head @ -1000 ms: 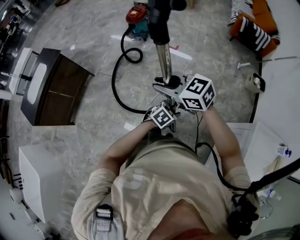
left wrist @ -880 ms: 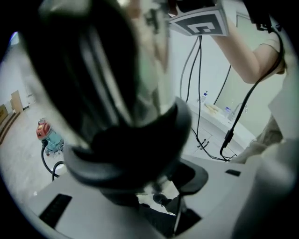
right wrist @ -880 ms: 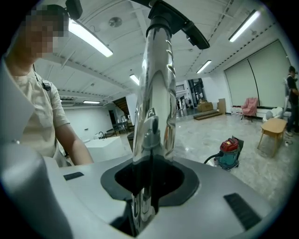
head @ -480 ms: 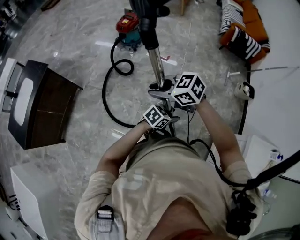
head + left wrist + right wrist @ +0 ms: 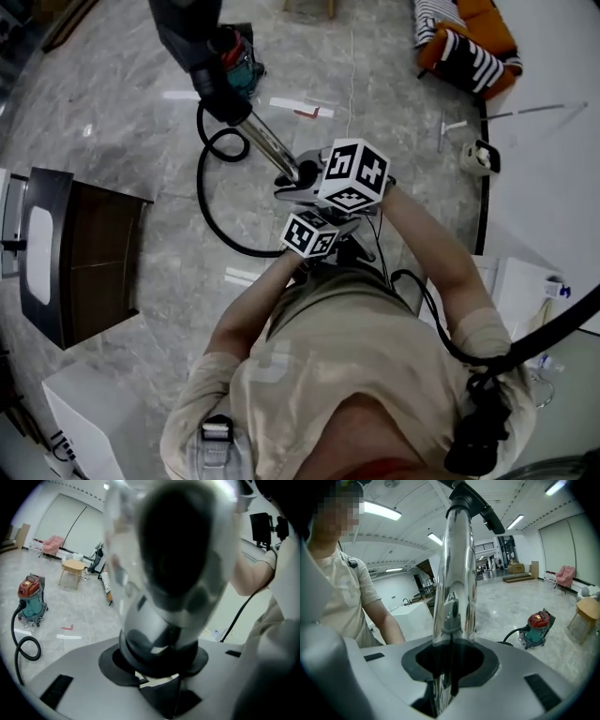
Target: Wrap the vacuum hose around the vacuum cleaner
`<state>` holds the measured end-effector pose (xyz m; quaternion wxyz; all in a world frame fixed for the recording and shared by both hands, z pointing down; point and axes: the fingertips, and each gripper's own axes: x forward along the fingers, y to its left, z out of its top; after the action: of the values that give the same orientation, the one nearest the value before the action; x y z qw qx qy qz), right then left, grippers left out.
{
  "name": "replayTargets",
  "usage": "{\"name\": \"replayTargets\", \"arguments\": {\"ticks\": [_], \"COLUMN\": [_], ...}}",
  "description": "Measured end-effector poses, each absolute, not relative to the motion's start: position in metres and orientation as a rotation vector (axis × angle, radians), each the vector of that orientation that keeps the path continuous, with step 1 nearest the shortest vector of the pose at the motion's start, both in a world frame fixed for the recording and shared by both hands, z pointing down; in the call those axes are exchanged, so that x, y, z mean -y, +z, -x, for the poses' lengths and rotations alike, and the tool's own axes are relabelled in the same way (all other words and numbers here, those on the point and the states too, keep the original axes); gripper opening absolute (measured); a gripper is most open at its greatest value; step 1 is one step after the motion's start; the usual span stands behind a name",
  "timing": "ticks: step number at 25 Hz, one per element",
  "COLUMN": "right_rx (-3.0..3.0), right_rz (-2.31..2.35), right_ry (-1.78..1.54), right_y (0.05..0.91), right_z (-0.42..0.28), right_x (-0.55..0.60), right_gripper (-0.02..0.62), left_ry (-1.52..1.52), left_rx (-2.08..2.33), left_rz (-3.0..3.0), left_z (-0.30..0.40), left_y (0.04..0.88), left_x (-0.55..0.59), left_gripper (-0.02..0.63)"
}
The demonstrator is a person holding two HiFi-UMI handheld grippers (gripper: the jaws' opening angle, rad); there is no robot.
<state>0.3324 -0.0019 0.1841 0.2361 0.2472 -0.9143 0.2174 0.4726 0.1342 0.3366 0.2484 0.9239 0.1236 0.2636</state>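
Over glossy marble floor, the left hand-held gripper and right hand-held gripper pinch the vacuum wand.

Wand in right gripper jaws: chrome metal, mirror-glossy, smooth. Gripper shell: grey matt plastic, black matt lining. Wand end in left gripper jaws: grey glossy plastic, black collar. Hose beyond jaws: black, matt. Vacuum cleaner right of jaws: red-teal plastic, slight sheen. Floor: polished marble-look, glossy. Shirt: beige cloth.
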Motion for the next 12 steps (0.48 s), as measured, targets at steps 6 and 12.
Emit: {"name": "replayTargets", "arguments": {"ticks": [6,12], "right_rx": [2.529,2.497], "right_rz": [-0.614,-0.460], "right_ry": [0.604,0.632], "right_y": [0.189,0.221], "right_z": [-0.381,-0.445], "right_x": [0.012,0.024], "right_gripper": [0.074,0.071], "left_ry": [0.779,0.762], "left_rx": [-0.334,-0.045], "left_rz": [-2.530,-2.407], "left_z": [-0.514,-0.495], "left_y": [0.343,0.339], "left_x": [-0.122,-0.060], "left_gripper": [0.198,0.301]}}
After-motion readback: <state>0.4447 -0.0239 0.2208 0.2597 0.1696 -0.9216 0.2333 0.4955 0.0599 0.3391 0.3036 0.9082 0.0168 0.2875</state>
